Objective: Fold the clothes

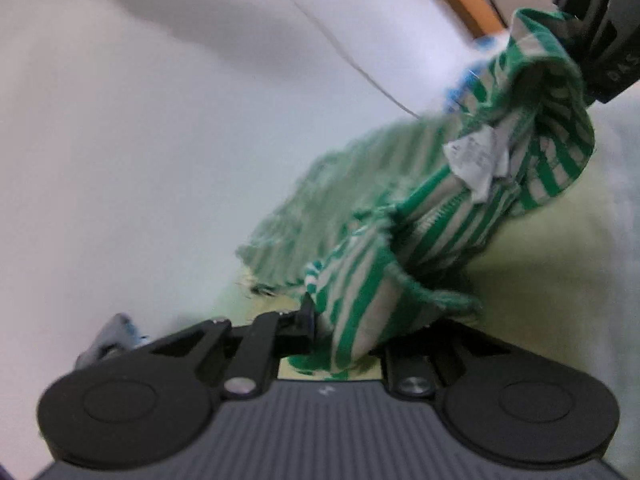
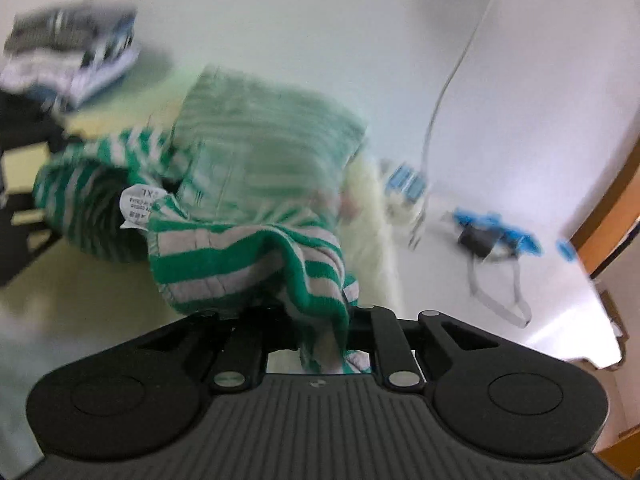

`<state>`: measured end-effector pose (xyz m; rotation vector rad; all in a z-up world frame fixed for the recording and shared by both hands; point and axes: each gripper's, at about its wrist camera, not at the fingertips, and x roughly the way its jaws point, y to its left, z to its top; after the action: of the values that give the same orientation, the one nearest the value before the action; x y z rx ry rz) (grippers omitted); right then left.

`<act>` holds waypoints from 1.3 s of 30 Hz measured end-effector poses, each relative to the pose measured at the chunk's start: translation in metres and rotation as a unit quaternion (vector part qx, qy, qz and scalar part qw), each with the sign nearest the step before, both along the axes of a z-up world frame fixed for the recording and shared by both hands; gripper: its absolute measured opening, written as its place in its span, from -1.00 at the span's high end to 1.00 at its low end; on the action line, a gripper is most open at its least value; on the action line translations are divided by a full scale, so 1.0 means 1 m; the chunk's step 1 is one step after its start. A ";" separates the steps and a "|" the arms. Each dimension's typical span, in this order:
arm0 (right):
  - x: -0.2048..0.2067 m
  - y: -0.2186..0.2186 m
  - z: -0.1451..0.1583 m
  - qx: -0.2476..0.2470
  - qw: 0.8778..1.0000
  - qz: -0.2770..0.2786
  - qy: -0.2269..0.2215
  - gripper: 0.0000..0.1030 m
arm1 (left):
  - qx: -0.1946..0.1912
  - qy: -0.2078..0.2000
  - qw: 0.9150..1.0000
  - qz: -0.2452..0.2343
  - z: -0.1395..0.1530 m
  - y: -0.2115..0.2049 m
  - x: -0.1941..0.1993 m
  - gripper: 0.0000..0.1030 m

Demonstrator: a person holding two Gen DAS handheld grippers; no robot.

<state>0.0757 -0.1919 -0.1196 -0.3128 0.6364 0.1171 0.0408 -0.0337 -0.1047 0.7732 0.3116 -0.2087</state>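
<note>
The green striped garment hangs bunched between my two tools above the white table, its label showing. My left gripper pinches one edge, my right gripper another. It looks soft, light and floppy; I'd grip hems or seams.

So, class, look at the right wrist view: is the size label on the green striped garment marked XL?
Yes: the white label sewn inside the green striped garment shows the letters XL above lines of smaller print.
</note>
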 end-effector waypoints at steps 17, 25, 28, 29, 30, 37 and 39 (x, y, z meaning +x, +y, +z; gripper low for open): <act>-0.134 0.067 0.240 0.105 0.952 0.037 -0.285 0.80 | -0.156 -0.198 0.968 0.001 0.255 0.126 -0.148 0.67; -0.230 0.083 0.284 0.141 0.932 0.072 -0.327 0.80 | -0.177 -0.237 0.955 -0.015 0.312 0.158 -0.243 0.64; -0.252 0.084 0.293 0.156 0.926 0.094 -0.330 0.80 | -0.174 -0.240 0.955 -0.005 0.316 0.163 -0.280 0.64; -0.259 0.082 0.296 0.164 0.923 0.104 -0.332 0.80 | -0.177 -0.239 0.955 -0.002 0.319 0.165 -0.292 0.64; -0.266 0.080 0.298 0.172 0.920 0.113 -0.333 0.79 | -0.180 -0.241 0.954 0.001 0.325 0.165 -0.301 0.63; -0.292 0.067 0.320 0.215 0.901 0.163 -0.339 0.79 | -0.199 -0.252 0.946 0.044 0.361 0.154 -0.353 0.54; -0.293 0.069 0.324 0.220 0.901 0.172 -0.331 0.79 | -0.201 -0.253 0.944 0.064 0.366 0.151 -0.349 0.56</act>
<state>-0.2168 -0.1226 0.2040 -0.0089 -0.1376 0.4651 -0.3084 0.1170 0.2611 0.3764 -0.1695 0.0546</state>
